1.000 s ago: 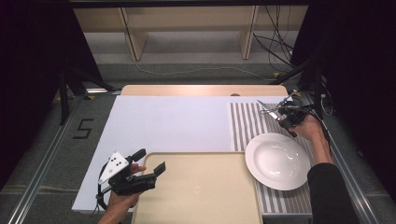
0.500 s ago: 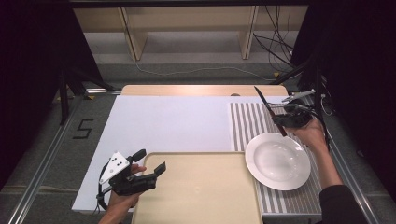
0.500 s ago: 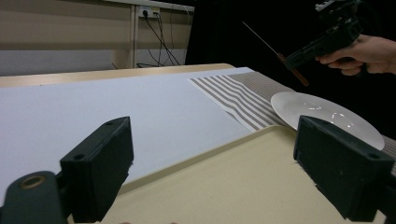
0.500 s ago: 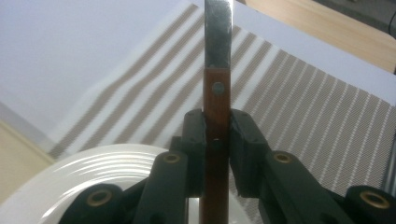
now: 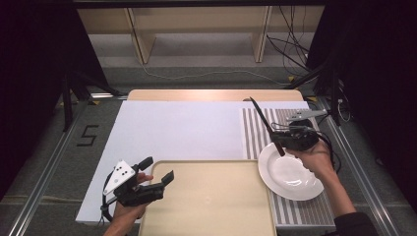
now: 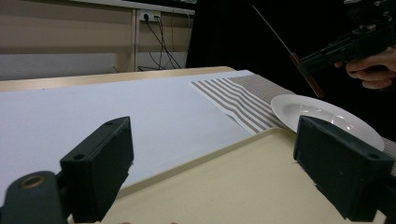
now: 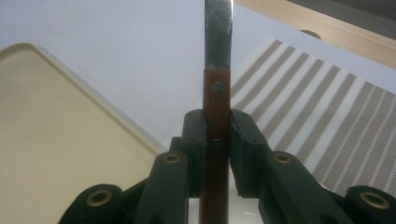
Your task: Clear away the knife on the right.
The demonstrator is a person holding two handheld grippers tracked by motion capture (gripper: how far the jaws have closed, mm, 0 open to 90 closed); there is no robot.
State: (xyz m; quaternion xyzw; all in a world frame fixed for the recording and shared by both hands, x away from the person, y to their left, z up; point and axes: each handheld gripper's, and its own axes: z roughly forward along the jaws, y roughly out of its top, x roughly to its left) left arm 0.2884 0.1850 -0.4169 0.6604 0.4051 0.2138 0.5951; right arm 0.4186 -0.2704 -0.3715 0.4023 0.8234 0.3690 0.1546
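My right gripper (image 5: 287,140) is shut on the brown wooden handle of a knife (image 5: 263,120). It holds the knife in the air over the far rim of the white plate (image 5: 290,177). The blade (image 7: 218,28) rises from between the pads, slanting up and to the left in the high view. The left gripper view has the knife (image 6: 280,39) and the right gripper (image 6: 345,46) above the plate (image 6: 322,114). My left gripper (image 5: 158,169) stands open over the left edge of the beige tray (image 5: 211,196), nothing between its jaws (image 6: 219,172).
The plate rests on a striped mat (image 5: 255,132) at the right, beside the tray. A white sheet (image 5: 182,128) covers the table's middle and left. A wooden strip (image 5: 211,95) runs along the far edge, with cables and shelving behind.
My right gripper has carried the knife left, nearer and upward, from the mat's far right corner to above the plate's far rim. The left gripper has stayed put.
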